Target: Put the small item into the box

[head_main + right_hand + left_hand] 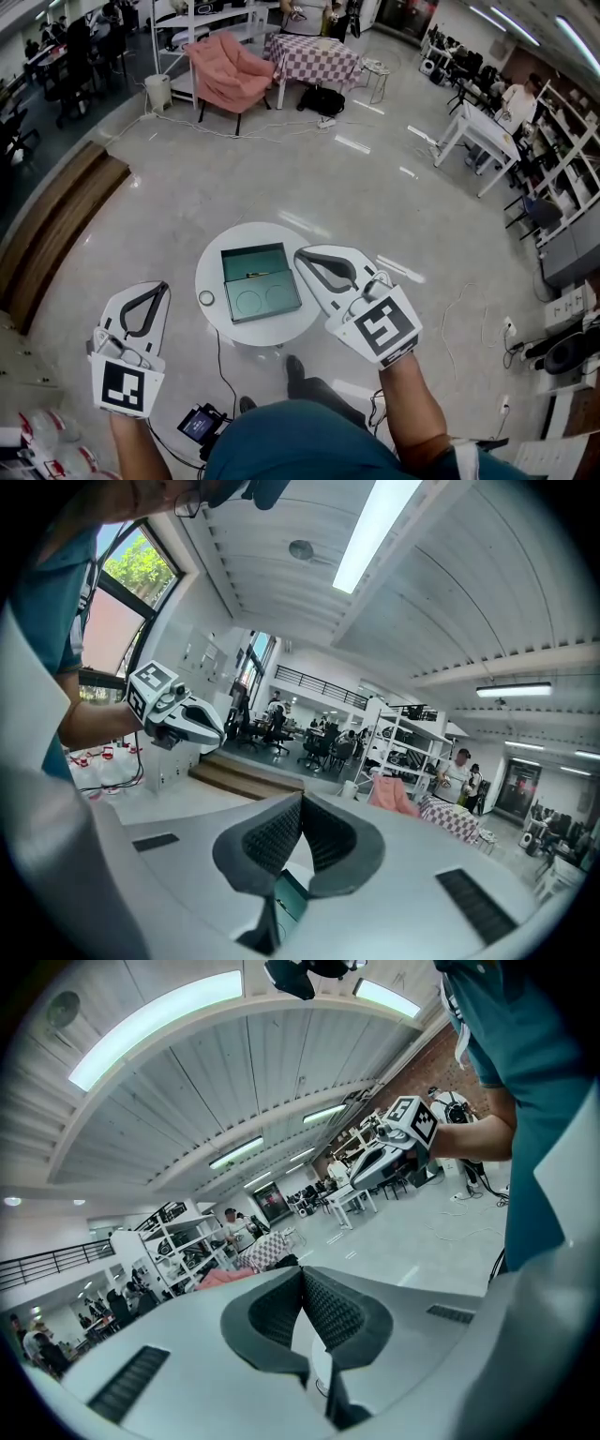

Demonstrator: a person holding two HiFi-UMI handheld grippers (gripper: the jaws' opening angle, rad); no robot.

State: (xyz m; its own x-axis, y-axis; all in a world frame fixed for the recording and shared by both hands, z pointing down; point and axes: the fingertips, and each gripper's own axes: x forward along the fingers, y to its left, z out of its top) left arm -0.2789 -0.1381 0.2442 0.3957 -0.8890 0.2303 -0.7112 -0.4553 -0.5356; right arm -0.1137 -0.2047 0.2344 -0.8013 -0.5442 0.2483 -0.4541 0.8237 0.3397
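Note:
A round white table [217, 260] carries an open dark green box [259, 281], its lid laid flat toward the far side. A thin gold piece [255, 275] lies in the lid. A small ring-shaped item [205, 297] rests on the table left of the box. My left gripper [165, 284] hovers off the table's left edge, shut and empty. My right gripper [298, 252] is shut with nothing in it, its tips at the box's right rim. A sliver of the green box [291, 895] shows under the jaws in the right gripper view.
A pink armchair [225, 70] and a checkered table [314, 56] stand at the far side. A white desk [478, 131] is at the right, wooden steps [56, 216] at the left. Cables and a small screen device [199, 424] lie on the floor near my feet.

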